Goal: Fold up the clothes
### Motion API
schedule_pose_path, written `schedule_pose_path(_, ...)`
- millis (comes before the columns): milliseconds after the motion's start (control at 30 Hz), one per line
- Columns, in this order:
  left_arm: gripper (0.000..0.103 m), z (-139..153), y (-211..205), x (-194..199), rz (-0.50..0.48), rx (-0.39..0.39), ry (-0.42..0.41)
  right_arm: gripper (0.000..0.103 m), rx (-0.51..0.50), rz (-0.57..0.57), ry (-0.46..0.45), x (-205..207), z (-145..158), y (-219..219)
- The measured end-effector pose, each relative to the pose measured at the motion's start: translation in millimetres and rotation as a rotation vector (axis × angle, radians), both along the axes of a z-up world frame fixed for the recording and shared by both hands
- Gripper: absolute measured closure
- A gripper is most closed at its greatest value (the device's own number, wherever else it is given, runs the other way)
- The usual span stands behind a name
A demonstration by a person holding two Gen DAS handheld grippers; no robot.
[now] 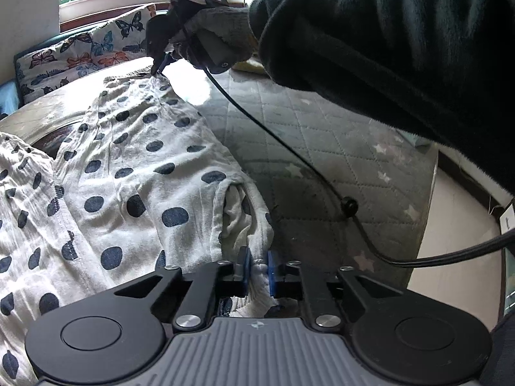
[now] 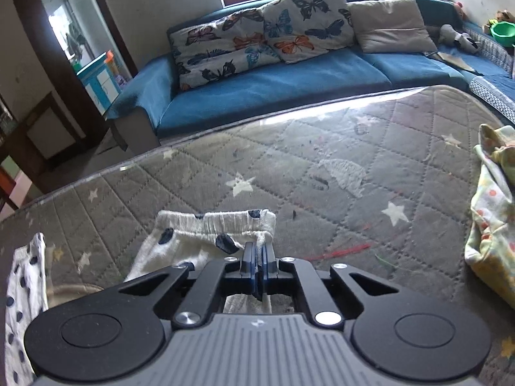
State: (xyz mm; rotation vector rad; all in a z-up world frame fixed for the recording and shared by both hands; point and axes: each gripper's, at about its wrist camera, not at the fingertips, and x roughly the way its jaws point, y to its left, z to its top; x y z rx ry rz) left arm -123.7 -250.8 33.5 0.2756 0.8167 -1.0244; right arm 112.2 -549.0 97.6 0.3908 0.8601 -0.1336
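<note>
White trousers with dark blue polka dots (image 1: pixel 135 173) lie stretched over a grey quilted mat (image 1: pixel 322 148). My left gripper (image 1: pixel 258 265) is shut on the near end of the trousers, cloth bunched between its blue pads. My right gripper (image 1: pixel 159 69) is seen in the left wrist view at the far end, fingers closed on the cloth. In the right wrist view the right gripper (image 2: pixel 258 254) is shut on the elastic waistband (image 2: pixel 219 222), holding it just above the mat (image 2: pixel 322 167). Another dotted piece (image 2: pixel 22 289) hangs at the left edge.
A blue sofa (image 2: pixel 289 74) with butterfly cushions (image 2: pixel 257 35) stands beyond the mat's far edge. A yellow floral garment (image 2: pixel 492 218) lies on the mat's right side. A black cable (image 1: pixel 289 151) runs across the mat. My black-sleeved arm (image 1: pixel 402 48) crosses above.
</note>
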Motion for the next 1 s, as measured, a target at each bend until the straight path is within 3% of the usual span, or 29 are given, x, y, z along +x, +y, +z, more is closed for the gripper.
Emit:
schedule_pose_path(233,0.093,18.7,34.2,1.9,0.054,-0.125,0.038,0.100,0.015,-0.012,-0.056,-2.6,36.3,7.1)
schedule_pose_path(467,0.093,42.2,92.4,6.1,0.160,-0.265,0.073,0.100,0.028,0.016,-0.130,2.7,78.0,42.7)
schedule_pose_path(667,0.093,55.7,144.9,6.0,0.253,-0.373,0.089,0.100,0.027,0.049,-0.177,13.4,103.9,91.9)
schedule_pose_path(1000,0.093,41.0,212.0,4.2,0.381,-0.479,0.168,0.100,0.008,0.155,-0.191,48.4,112.6,206.1)
